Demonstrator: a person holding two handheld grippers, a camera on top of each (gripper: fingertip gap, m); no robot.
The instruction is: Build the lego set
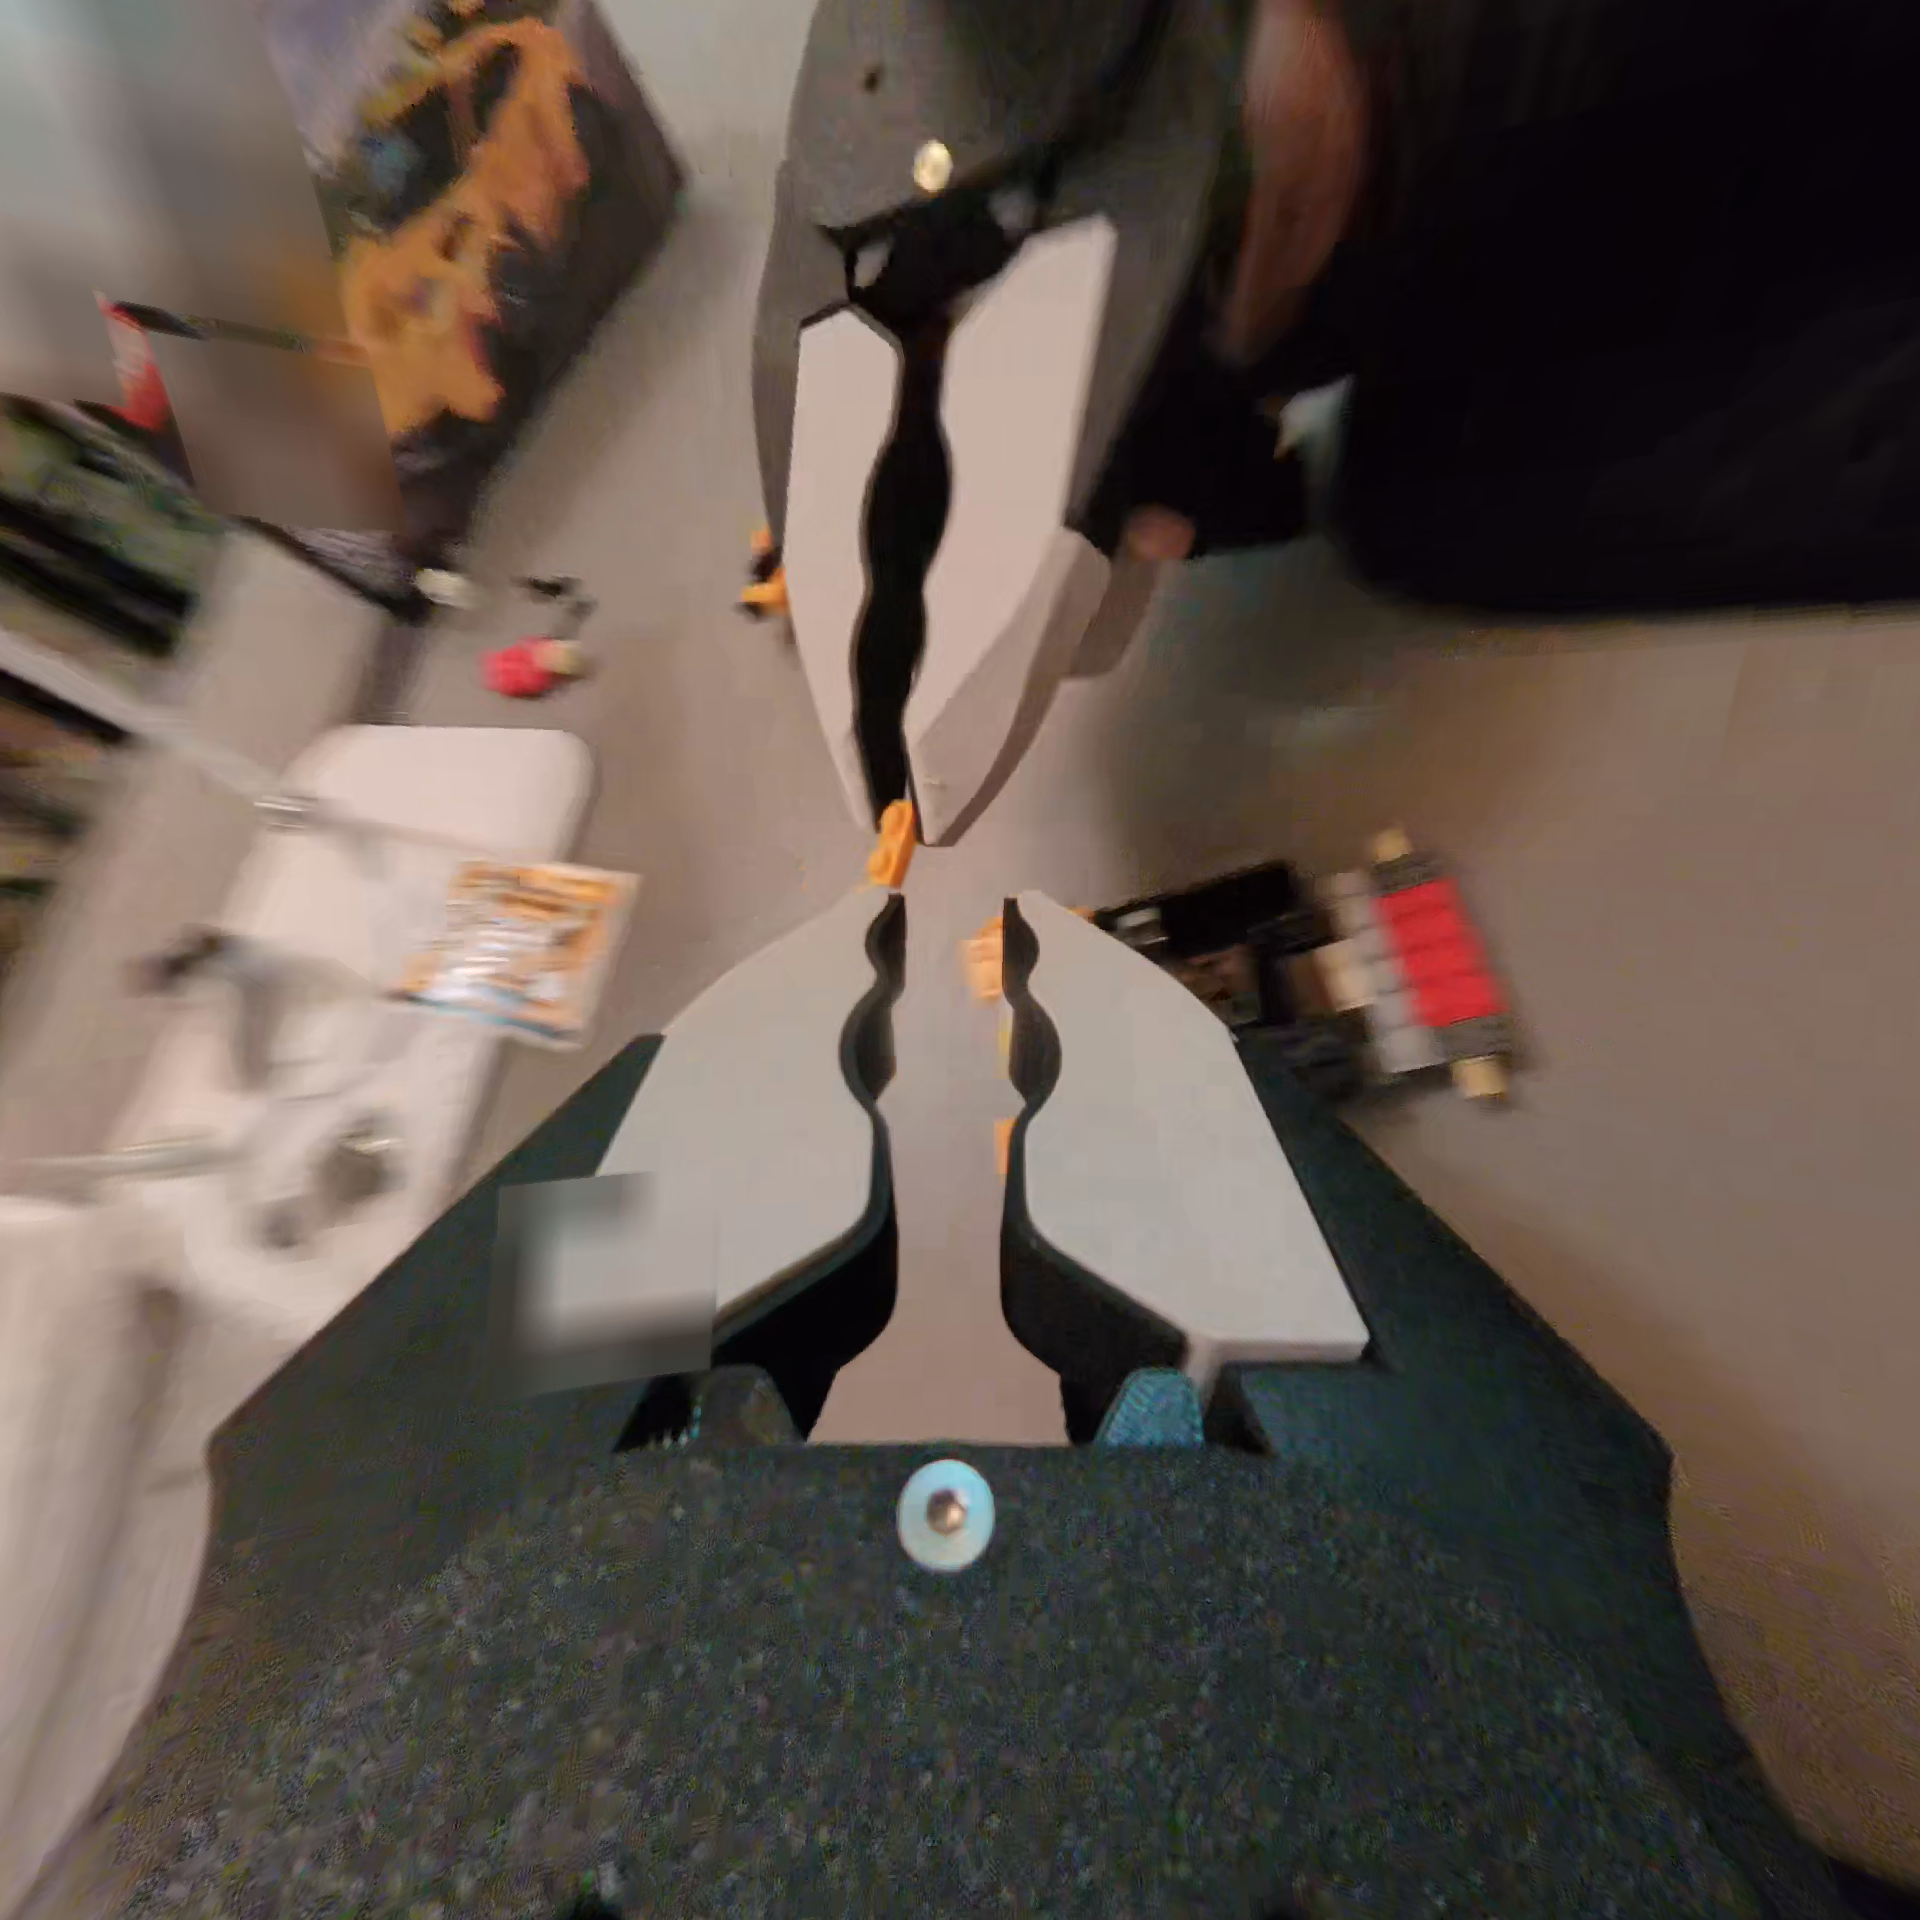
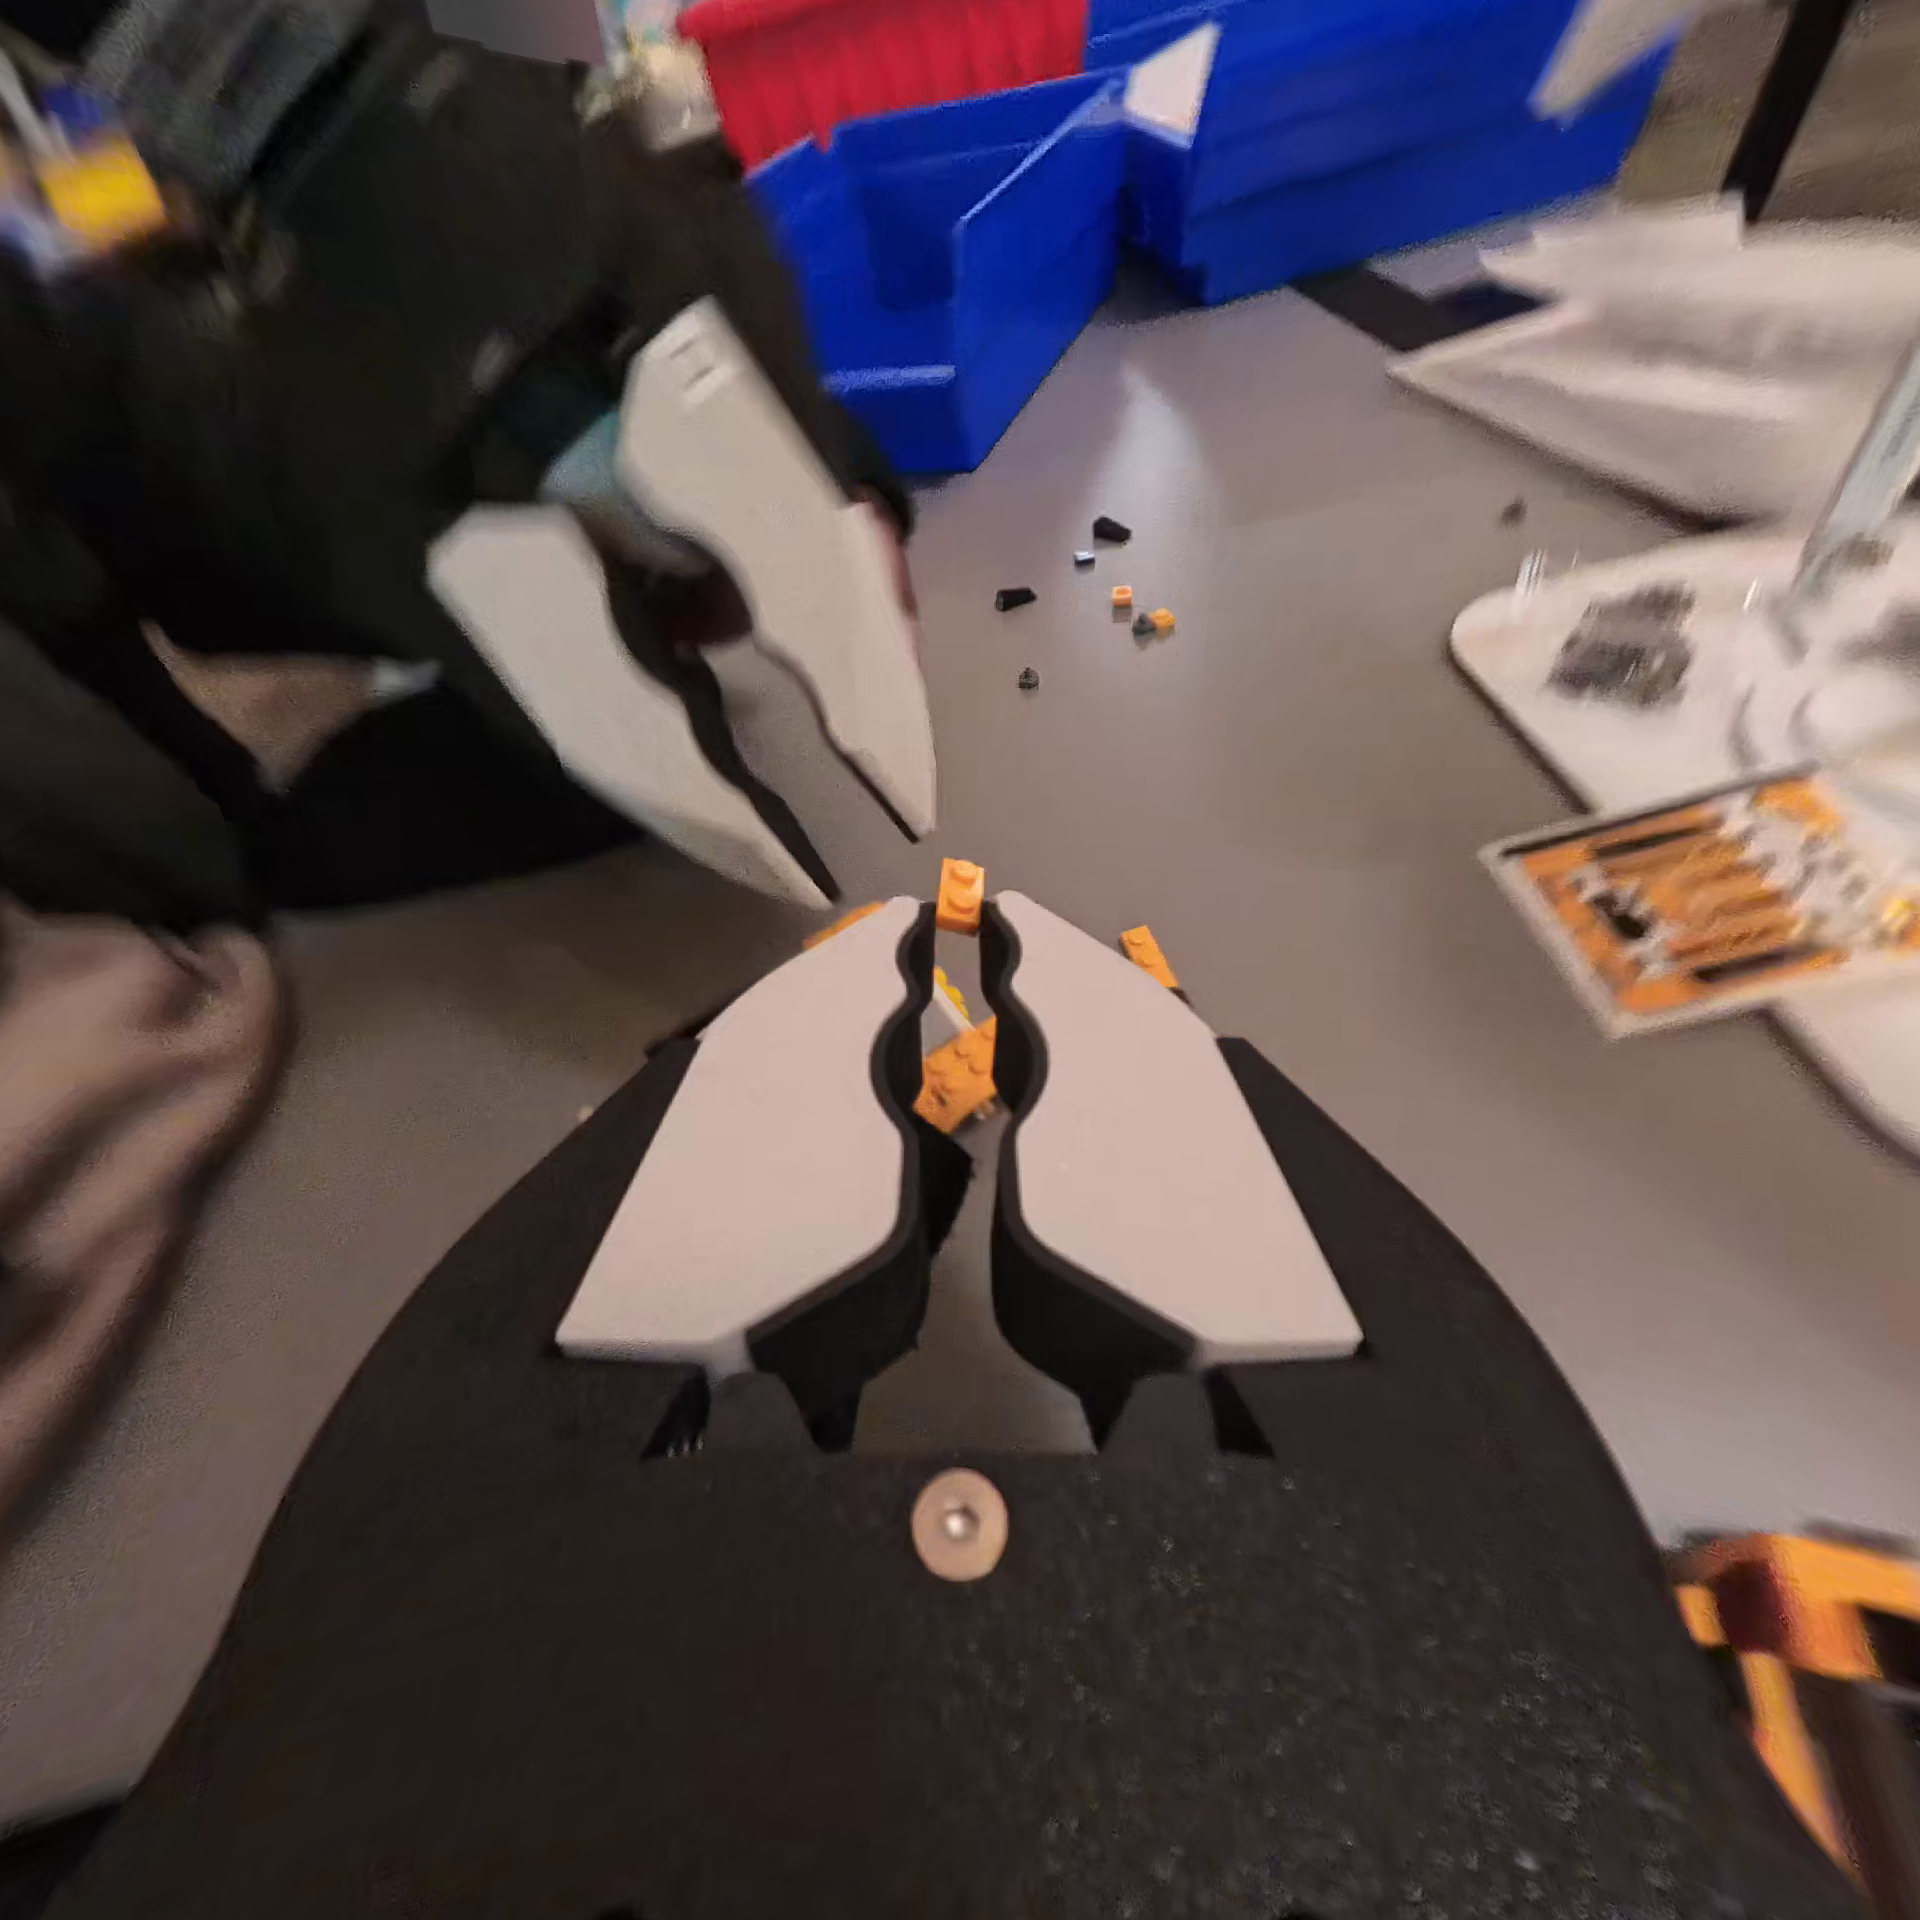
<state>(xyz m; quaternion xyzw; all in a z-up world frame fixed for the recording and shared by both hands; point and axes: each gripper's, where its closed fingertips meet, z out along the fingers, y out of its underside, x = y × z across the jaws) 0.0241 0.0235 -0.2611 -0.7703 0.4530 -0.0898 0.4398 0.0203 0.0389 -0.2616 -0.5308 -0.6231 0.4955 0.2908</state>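
My right gripper (image 2: 961,914) is shut on a small orange plate (image 2: 960,891), held upright at its fingertips above the grey table. In the left wrist view the right gripper (image 1: 902,816) comes down from the top with that orange plate (image 1: 894,850) at its tip. My left gripper (image 1: 954,906) is open and empty, its tips just short of the plate. In the right wrist view the left gripper (image 2: 878,857) shows at upper left, open. More orange bricks (image 2: 961,1070) lie on the table under my right fingers.
A black, red and white brick assembly (image 1: 1382,977) lies right of my left gripper. An instruction booklet (image 2: 1704,904) rests on a white tray (image 2: 1527,727). Small loose pieces (image 2: 1117,597) lie farther off. Blue bins (image 2: 987,260) stand behind. An orange build (image 2: 1787,1621) is at lower right.
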